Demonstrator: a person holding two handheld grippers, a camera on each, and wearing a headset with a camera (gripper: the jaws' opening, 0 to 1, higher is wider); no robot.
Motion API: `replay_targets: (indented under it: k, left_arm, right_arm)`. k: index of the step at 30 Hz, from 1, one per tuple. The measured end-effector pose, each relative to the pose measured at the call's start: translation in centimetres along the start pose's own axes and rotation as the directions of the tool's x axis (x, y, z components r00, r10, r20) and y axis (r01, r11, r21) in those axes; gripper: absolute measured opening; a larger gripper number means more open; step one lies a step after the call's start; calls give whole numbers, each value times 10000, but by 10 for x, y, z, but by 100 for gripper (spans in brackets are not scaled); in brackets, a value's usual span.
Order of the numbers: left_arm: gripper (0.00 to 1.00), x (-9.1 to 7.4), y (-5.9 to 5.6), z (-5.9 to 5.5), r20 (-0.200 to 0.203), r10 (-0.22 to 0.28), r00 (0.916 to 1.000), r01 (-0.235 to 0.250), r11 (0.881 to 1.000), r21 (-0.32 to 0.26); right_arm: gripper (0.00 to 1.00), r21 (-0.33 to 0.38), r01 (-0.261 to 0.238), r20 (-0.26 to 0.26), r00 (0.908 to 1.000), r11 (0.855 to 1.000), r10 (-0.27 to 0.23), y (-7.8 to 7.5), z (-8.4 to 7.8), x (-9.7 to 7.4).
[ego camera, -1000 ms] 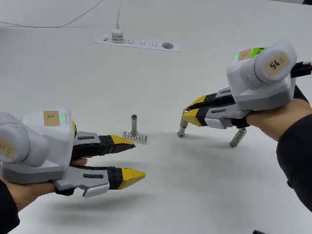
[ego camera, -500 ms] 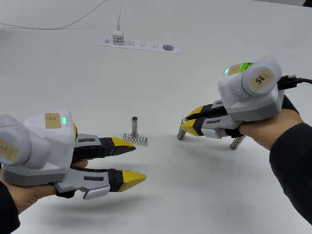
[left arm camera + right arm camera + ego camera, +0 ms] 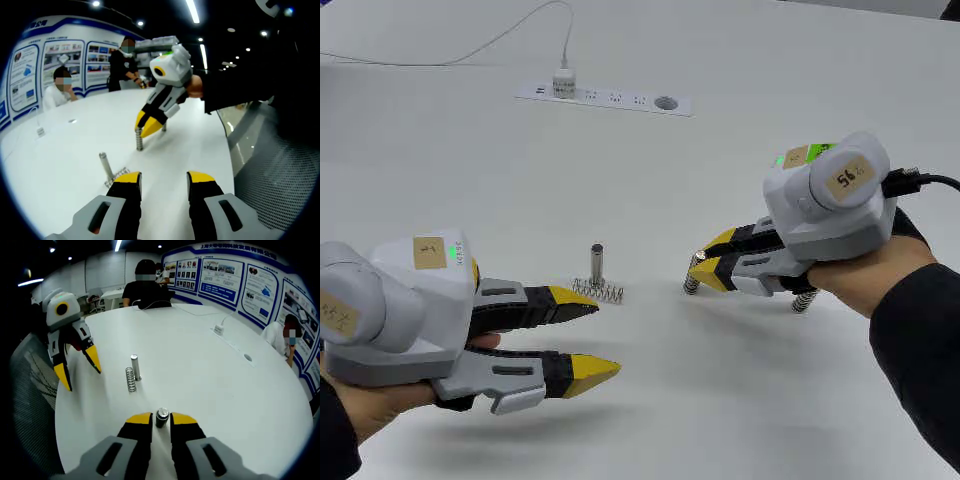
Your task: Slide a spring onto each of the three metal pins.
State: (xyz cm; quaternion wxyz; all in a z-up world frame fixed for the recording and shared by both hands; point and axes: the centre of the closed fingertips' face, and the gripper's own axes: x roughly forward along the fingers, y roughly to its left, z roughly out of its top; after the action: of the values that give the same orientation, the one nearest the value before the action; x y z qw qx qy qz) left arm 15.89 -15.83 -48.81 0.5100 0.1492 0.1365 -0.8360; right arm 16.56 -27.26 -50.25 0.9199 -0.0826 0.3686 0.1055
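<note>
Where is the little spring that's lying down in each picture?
Head view: the loose spring lies just left of centre.
Left gripper view: spring low, left of centre.
Right gripper view: spring left of centre.
Shared landmark: the bare pin standing beside it.

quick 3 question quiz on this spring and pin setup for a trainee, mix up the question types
1. True or false: the left gripper is holding a spring.
2. How many pins already carry a spring? A) none B) one C) two D) three
3. Fill in: the bare pin stands ____, with the loose spring lying at its base.

Key
1. False: its jaws are open and empty.
2. C: one sprung pin sits between the right gripper's jaws, and another is by that hand.
3. upright
</note>
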Motion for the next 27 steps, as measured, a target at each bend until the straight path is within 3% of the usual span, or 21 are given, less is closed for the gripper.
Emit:
replay_targets:
  k: [7, 14, 20, 27]
  left_arm:
    - [37, -1, 0, 0, -10, 14, 10000, -14, 10000, 7]
    - [37, 0, 0, -1, -31, 20, 10000, -20, 10000, 20]
    - [37, 0, 0, 0, -27, 22, 10000, -22, 10000, 23]
    - [37, -3, 2, -1, -36, 81, 10000, -81, 10000, 26]
  right_arm:
    - [16, -142, 204, 37, 9998, 9997, -204, 0, 2, -7]
    - [17, -496, 375, 346, 9988, 9981, -358, 3, 18, -17]
    - [17, -778, 174, 598, 9981, 9968, -128, 15, 33, -14]
    - [18, -1006, -359, 728, 9964, 9943, 433, 33, 41, 0]
